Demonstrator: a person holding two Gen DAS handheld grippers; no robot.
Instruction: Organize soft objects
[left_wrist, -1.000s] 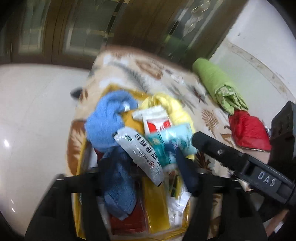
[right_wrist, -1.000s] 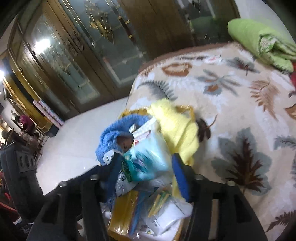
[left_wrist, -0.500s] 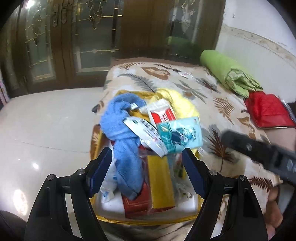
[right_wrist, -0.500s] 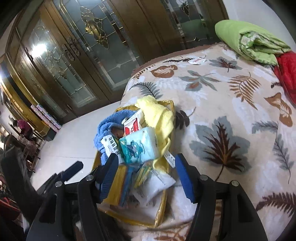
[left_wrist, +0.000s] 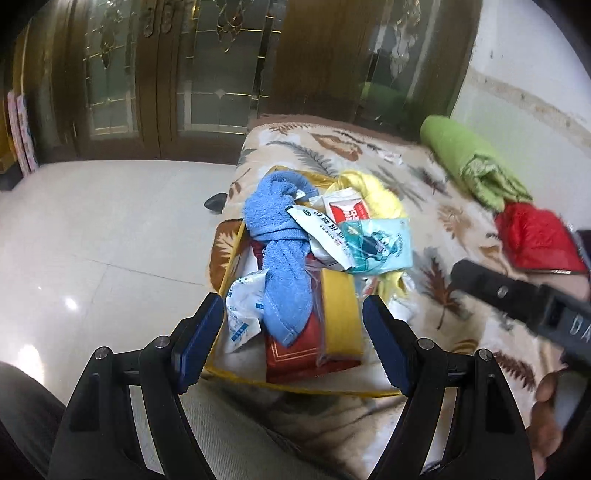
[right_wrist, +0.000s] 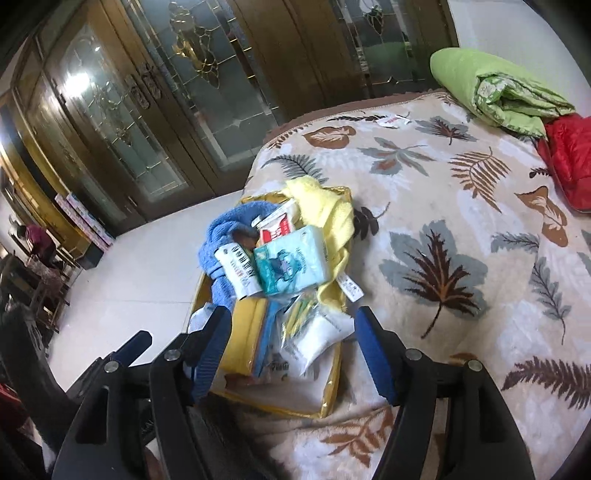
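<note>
Yellow tray (left_wrist: 236, 258): shallow, gold-rimmed, heaped with soft goods; it sits at the near corner of the bed, on the leaf-print blanket (right_wrist: 461, 221), close to the edge above the pale tiled floor (left_wrist: 110, 240).
Blue towel (left_wrist: 277, 236): terry cloth, bunched at the tray's far left and trailing down over a red box (left_wrist: 295, 354).
Yellow cloth (right_wrist: 332, 225): pale and fluffy, draped over the tray's far right rim, a white care tag hanging from it.
Tissue pack (right_wrist: 291, 260): teal and white with a cartoon print, lying on top of the heap, touching a white sachet (right_wrist: 240, 271) with printed characters.
Red-and-white packet (left_wrist: 347, 210): just behind the tissue pack.
Yellow flat pack (left_wrist: 338, 314): beside the red box, under the towel's end.
Left gripper (left_wrist: 293, 343): blue-padded jaws spread wide, nothing between them, hovering over the tray's near end.
Right gripper (right_wrist: 291, 350): jaws have just been opening and stand wide apart, empty, above the tray's near edge.
Far end of bed: rolled green quilt (right_wrist: 491, 88) touching a red padded garment (right_wrist: 569, 158).
</note>
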